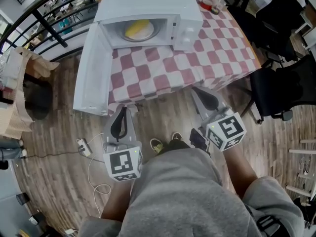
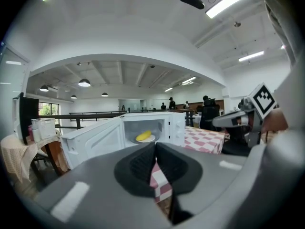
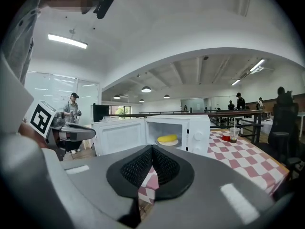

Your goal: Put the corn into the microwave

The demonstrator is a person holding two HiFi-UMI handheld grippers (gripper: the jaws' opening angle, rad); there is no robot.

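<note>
The yellow corn point(image 1: 138, 29) lies on a white plate inside the white microwave point(image 1: 148, 4), whose door point(image 1: 94, 73) hangs wide open to the left. The microwave stands on a table with a red-and-white checked cloth point(image 1: 217, 38). My left gripper point(image 1: 118, 125) and right gripper point(image 1: 207, 100) are both held back from the table's near edge, above the wooden floor. Both are shut with nothing between their pads. The left gripper view shows its gripper point(image 2: 155, 151) below the corn point(image 2: 144, 136). In the right gripper view the gripper point(image 3: 152, 154) points at the corn point(image 3: 167, 138).
A red cup point(image 1: 207, 5) and a drink stand at the table's far right. Black office chairs point(image 1: 281, 88) stand to the right. A power strip with a white cable point(image 1: 84, 147) lies on the floor at left, near a cloth-draped chair point(image 1: 19, 83).
</note>
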